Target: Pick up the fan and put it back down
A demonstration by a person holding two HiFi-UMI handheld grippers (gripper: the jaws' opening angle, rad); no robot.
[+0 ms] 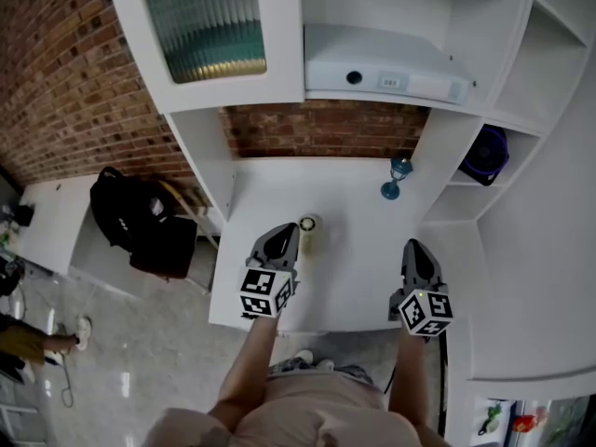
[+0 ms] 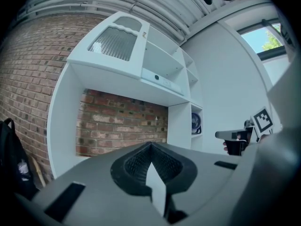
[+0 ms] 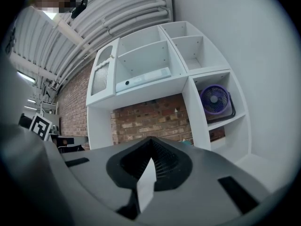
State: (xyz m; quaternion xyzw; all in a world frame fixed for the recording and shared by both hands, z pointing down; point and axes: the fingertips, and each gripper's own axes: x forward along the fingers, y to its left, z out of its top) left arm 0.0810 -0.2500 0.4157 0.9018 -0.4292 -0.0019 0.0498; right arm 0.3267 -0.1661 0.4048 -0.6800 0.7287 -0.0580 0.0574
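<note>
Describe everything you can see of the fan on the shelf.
The fan is small and round. It has a purple grille with blades behind it and a pale hub at the centre, and a dark frame holds it. It looks like plastic. It stands upright in a right-hand compartment of the white shelf unit, facing out into the room. Only the shelf board under it appears to touch it.

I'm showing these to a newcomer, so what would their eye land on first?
Probably the two tools held over the white desk: the left claw and the right claw, both shut and empty. Next comes the purple fan, which stands in the shelf nook at the right, well apart from both claws. The brick wall behind the desk also stands out.
</note>
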